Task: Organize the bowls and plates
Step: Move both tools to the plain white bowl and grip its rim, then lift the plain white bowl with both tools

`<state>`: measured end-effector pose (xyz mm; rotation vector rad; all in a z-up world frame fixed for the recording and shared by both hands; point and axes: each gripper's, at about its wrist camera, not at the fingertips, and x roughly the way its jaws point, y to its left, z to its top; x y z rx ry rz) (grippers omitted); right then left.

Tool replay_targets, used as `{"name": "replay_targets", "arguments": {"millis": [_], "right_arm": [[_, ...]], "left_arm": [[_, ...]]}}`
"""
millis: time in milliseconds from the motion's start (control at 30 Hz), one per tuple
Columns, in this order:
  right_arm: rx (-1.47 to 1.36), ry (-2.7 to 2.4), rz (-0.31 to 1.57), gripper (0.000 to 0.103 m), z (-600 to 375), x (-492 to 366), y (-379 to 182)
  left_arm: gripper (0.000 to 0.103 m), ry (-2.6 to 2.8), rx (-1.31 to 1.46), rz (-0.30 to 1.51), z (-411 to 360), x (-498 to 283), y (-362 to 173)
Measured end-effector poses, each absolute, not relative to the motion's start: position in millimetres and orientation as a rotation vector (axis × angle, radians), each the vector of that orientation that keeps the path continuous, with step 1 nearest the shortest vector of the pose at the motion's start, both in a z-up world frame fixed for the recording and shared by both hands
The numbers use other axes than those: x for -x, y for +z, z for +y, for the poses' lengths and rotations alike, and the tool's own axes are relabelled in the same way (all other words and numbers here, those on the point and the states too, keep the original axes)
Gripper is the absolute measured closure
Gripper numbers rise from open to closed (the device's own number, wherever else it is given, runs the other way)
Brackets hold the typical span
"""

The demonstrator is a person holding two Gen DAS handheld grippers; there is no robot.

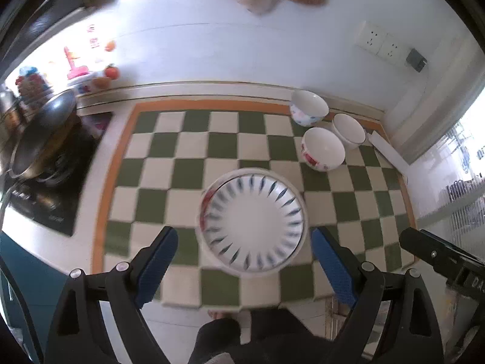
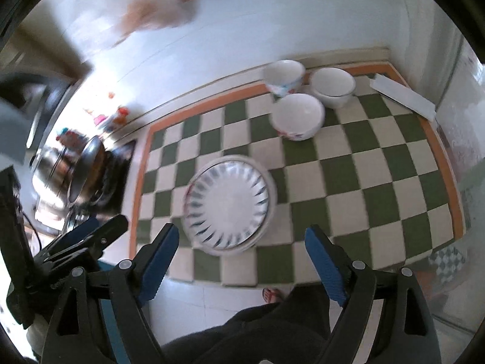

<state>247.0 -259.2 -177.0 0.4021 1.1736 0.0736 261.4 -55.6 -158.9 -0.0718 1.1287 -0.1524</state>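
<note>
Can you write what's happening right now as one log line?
left gripper: open, empty | right gripper: open, empty | plate stack: on checkered mat | three bowls: grouped far right corner

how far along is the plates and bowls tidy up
Partly done, it seems. The plates already sit stacked on the checkered mat. Nothing is in hand: the left gripper and right gripper are both open above the mat. Left to do: the three bowls near the back corner stand separately, not nested.
</note>
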Motion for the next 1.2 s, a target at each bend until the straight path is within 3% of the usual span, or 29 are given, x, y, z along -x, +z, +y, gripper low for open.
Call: {"name": "replay_targets", "arguments": {"millis": [433, 600, 700, 733, 833, 867, 1200], "right_arm": [[-0.562, 0.046, 1.338, 0.020, -394.3, -425.7, -308.8], [-0.585, 0.064, 1.428, 0.028, -407.1, -477.6, -356.8], [-0.593, 0.077, 1.475, 0.040, -408.7, -500.7, -384.6], [-0.603, 0.083, 1.488, 0.043, -408.3, -505.7, -392.0], [-0.611, 0.090, 1.514, 0.078, -404.8, -514.7, -408.8], [-0.618, 0.088, 1.522, 0.090, -403.9, -517.7, -414.4], [-0.570, 0.083, 1.529, 0.091, -393.5, -513.8, -409.7]], "left_arm": [[0.013, -0.205, 0.106, 1.398, -168.6, -444.6, -269.9], [0.030, -0.224, 0.103, 1.479, -194.7, -489.8, -306.8], [0.055, -0.239, 0.079, 1.527, -208.0, -505.7, -326.2], [0.068, -0.242, 0.070, 1.539, -211.1, -508.6, -331.5], [0.085, -0.262, 0.051, 1.566, -220.7, -514.0, -346.6], [0.088, -0.268, 0.046, 1.568, -223.0, -514.3, -349.1], [0.089, -0.278, 0.017, 1.551, -228.8, -499.0, -341.9]]}}
